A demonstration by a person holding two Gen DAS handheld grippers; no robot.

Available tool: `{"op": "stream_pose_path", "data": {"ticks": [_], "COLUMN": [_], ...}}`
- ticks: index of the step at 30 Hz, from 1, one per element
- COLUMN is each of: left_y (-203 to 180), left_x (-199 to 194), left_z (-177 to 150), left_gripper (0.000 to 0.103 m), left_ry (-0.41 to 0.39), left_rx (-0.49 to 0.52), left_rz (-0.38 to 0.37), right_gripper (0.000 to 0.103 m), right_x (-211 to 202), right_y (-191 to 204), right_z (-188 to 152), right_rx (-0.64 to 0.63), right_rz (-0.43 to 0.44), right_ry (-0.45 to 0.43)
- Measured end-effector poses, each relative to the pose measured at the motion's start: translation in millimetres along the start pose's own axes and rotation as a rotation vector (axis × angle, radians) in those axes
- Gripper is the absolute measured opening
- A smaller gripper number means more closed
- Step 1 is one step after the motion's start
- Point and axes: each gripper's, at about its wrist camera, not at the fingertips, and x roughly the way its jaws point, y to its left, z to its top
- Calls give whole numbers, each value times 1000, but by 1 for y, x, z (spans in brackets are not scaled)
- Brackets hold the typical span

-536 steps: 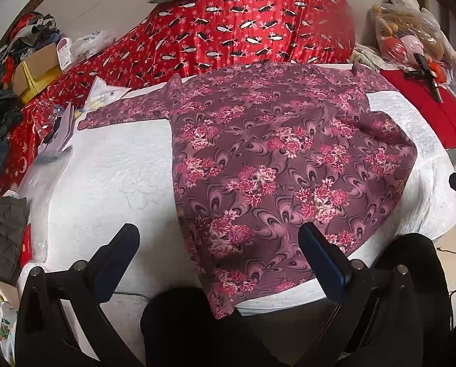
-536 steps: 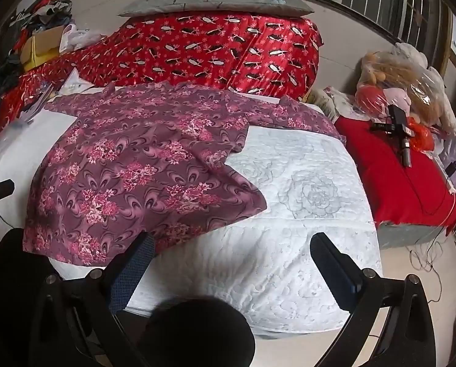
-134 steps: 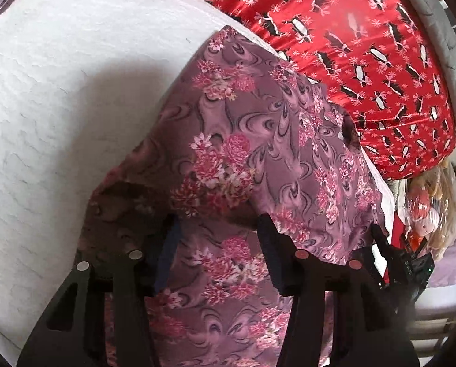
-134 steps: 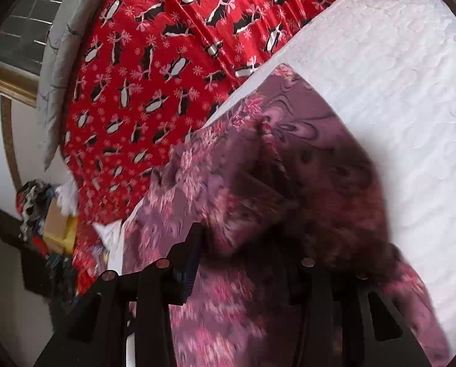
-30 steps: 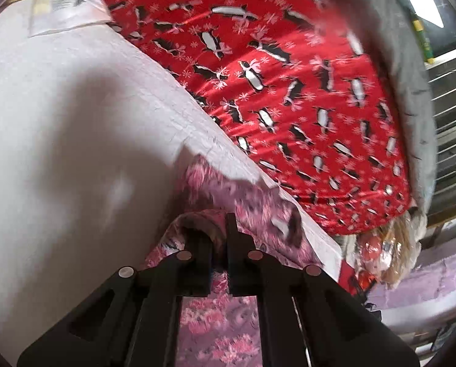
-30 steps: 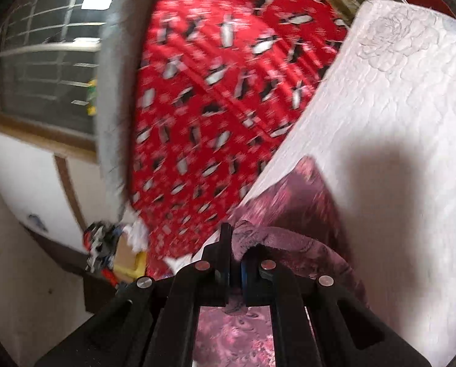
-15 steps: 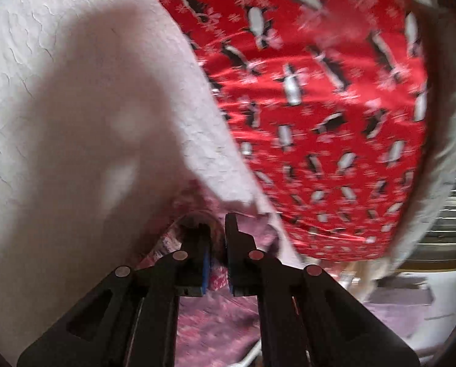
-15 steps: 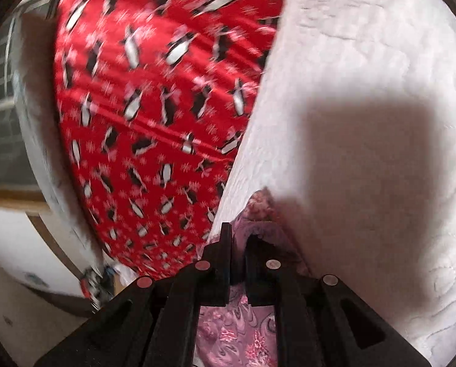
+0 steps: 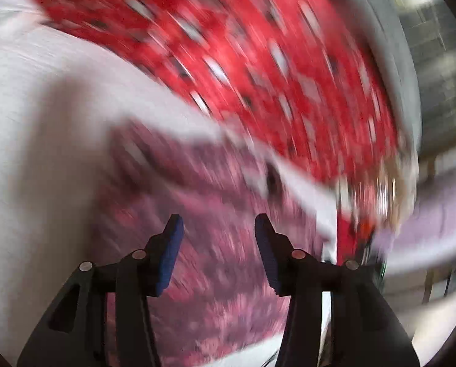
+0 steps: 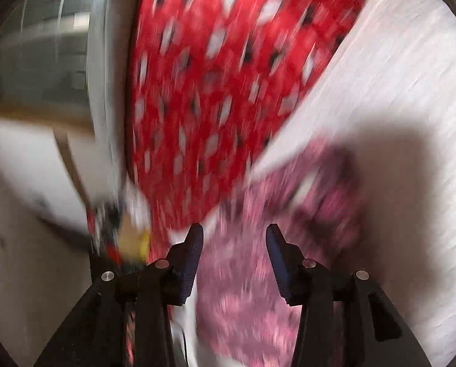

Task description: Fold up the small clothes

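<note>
Both views are smeared by motion. The purple garment with pink flowers (image 9: 197,214) lies on the white quilted bed (image 9: 29,122), its far edge close to the red bedding. My left gripper (image 9: 217,229) is open and empty, just above the garment. In the right wrist view the same garment (image 10: 258,290) lies under my right gripper (image 10: 234,235), which is also open and empty. The bed (image 10: 396,91) shows to its right.
A red blanket with a black and white pattern (image 9: 258,61) is heaped along the far side of the bed; it also shows in the right wrist view (image 10: 212,76). A window (image 9: 436,30) is behind it. Blurred clutter (image 10: 127,238) lies at the bed's left end.
Both grippers were shut on folds of the garment half a second ago. Both have opened and let it go, and both cameras are now swinging fast.
</note>
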Motion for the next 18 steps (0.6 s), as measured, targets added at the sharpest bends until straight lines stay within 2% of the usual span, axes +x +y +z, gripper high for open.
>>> {"op": "stream_pose_path", "data": {"ticks": [2, 3, 5, 7, 8, 10, 11, 12, 14, 18], "left_y": [-14, -20, -30, -41, -44, -45, -42, -38, -28, -12], "left_x": [33, 52, 77, 83, 81, 69, 63, 58, 47, 31], "left_z": [-19, -25, -24, -4, 9, 40, 50, 59, 65, 42], "left_gripper": [47, 47, 47, 45, 45, 46, 46, 45, 45, 46], "left_ry": [105, 150, 177, 124, 81, -45, -87, -110, -119, -140], "left_rx": [64, 92, 135, 139, 121, 71, 44, 16, -12, 32], "left_rz": [-21, 8, 86, 141, 163, 223, 263, 292, 297, 284], "right_gripper": [45, 45, 45, 45, 45, 45, 45, 45, 45, 47], "right_x": [29, 44, 60, 70, 69, 65, 63, 58, 40, 4], "right_y": [3, 3, 2, 4, 7, 14, 15, 15, 10, -4], "right_z": [-9, -11, -6, 9, 19, 38, 45, 51, 60, 62], "right_rx": [-18, -14, -3, 10, 10, -11, -22, -28, -31, -83], "right_rz": [-43, -63, -98, -97, -96, -100, -135, -186, -249, -364], "right_ry": [87, 113, 98, 45, -9, -116, -144, -175, -220, -263]}}
